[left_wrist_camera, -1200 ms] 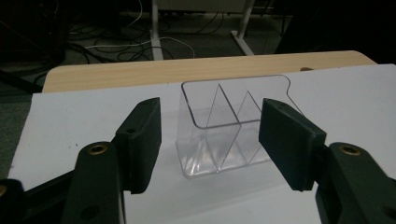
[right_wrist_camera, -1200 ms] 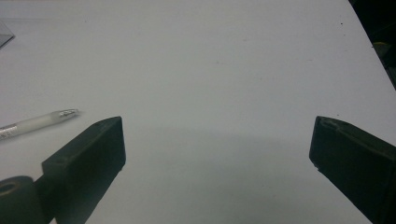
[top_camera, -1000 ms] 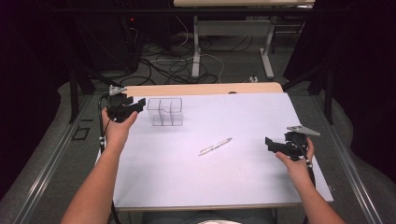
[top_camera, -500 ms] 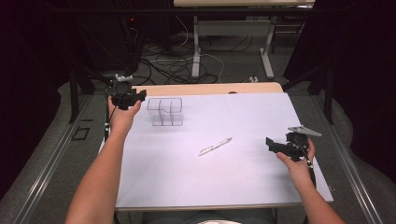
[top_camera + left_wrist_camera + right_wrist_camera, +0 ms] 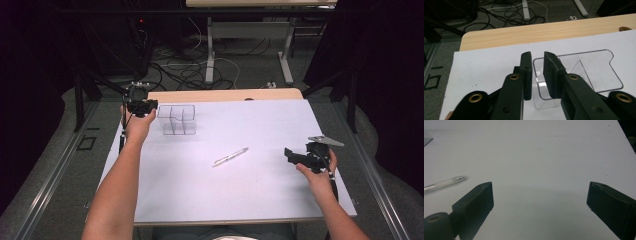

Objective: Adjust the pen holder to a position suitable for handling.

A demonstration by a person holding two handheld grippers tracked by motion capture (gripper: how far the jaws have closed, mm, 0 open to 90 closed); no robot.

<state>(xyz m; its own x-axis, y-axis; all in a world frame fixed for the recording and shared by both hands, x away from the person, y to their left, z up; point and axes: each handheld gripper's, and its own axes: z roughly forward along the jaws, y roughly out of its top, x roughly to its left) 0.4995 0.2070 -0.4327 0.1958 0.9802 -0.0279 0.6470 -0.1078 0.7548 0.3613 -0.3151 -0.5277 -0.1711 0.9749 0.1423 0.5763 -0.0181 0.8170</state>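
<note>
A clear plastic organiser [image 5: 176,120] with compartments stands at the far left of the white sheet [image 5: 240,200]. My left gripper [image 5: 150,106] is at the organiser's left end. In the left gripper view its jaws have just been closing: my left gripper [image 5: 537,53] straddles the near corner wall of the organiser [image 5: 584,70], and a narrow gap still shows between the pads. A clear pen [image 5: 230,156] lies mid-table. My right gripper [image 5: 289,154] rests at the right, wide open with nothing between its jaws [image 5: 540,192], and the pen [image 5: 444,183] lies off to its left.
The wooden table edge [image 5: 225,95] shows beyond the white sheet. Cables and table legs [image 5: 210,55] lie on the floor behind. Dark curtains flank both sides.
My left hand has moved away from me, up to the organiser's end, and its jaws have narrowed. The right hand and the pen have not moved.
</note>
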